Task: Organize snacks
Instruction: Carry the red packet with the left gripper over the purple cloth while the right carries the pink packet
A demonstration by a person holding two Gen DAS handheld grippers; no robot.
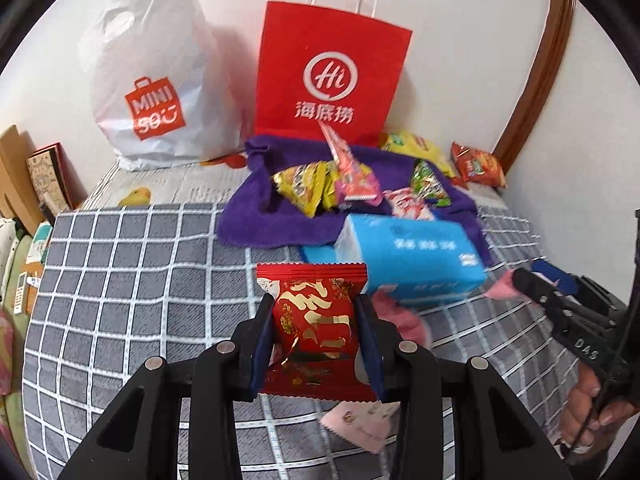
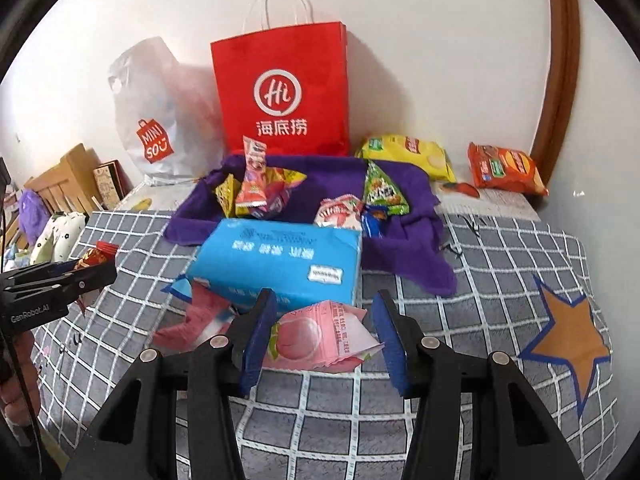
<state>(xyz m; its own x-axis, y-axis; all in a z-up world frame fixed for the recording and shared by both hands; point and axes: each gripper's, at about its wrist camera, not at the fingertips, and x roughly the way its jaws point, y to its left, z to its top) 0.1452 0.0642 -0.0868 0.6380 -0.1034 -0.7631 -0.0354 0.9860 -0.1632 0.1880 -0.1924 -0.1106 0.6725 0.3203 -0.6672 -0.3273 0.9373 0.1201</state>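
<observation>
Left gripper (image 1: 316, 336): clenched on red snack packet (image 1: 314, 320). Right gripper (image 2: 324, 340): grasping pink peach packet (image 2: 320, 338), blue tissue pack (image 2: 280, 260) just beyond.

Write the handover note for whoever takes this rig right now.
Left claw: shut on the red snack packet, held above the checked blanket.
Right claw: shut on the pink peach packet.
Things: several snacks are piled on the purple cloth, behind the blue tissue pack. The red paper bag stands at the wall.
Done: that pile is gathered, as far as it shows.
Left: place both held packets. Then collect the loose pink packet, the yellow chip bag and the orange packet. The final spot is not evident.
</observation>
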